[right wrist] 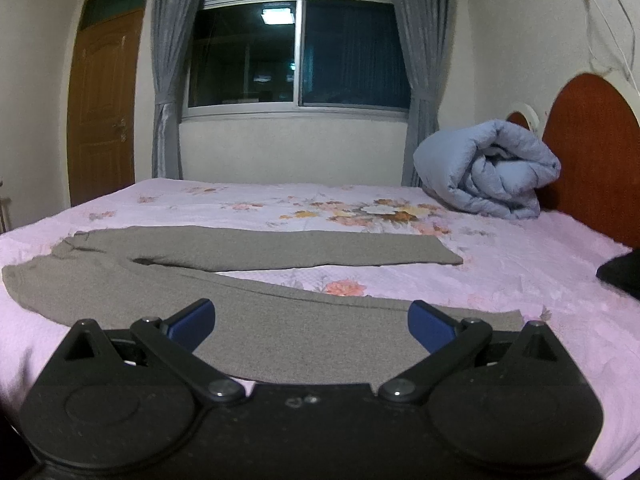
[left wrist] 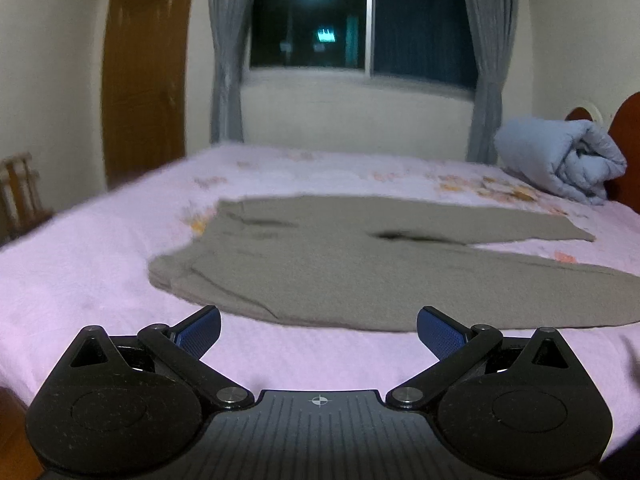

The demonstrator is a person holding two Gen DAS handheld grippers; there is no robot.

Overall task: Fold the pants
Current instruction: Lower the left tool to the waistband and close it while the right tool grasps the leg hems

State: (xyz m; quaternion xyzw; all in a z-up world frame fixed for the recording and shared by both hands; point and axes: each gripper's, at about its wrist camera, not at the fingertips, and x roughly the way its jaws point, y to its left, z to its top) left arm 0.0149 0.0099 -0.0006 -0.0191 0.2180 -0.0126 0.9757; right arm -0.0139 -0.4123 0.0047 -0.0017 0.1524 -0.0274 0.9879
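— Pink floral bedspread (right wrist: 500, 248) over a bed, a dark window (right wrist: 296, 52) behind with grey curtains (right wrist: 166, 80) drawn to each side, a brown door (right wrist: 100, 108) at the left; night outside, by the look of the glass.

— And the pants (right wrist: 224, 256)?

— Grey, spread flat on the spread; waistband toward the door side, both legs running toward the red headboard (right wrist: 592, 152); the legs lie apart in a narrow V, so no fold has been made, as I judge it.

— So we're at the very start?

— I'd say so; both tools hover short of the cloth. Left gripper (left wrist: 319, 332) has its blue pads spread wide with nothing between them, just off the near edge of the waist end; right gripper (right wrist: 310, 326) is likewise agape and empty, over the near leg.

— What does the next move want?

— Probably laying one leg on the other; that calls for pinching the near edge at two places, waist corner for the left, hem for the right, and carrying both across together so the cloth doesn't sag or twist; the knit looks soft and may drag on the fleecy spread.

— Anything in the way?

— A rolled blue duvet (right wrist: 488, 168) sits by the headboard, well apart from the far hem; a dark thing (right wrist: 620, 272) at the right edge I can't identify.
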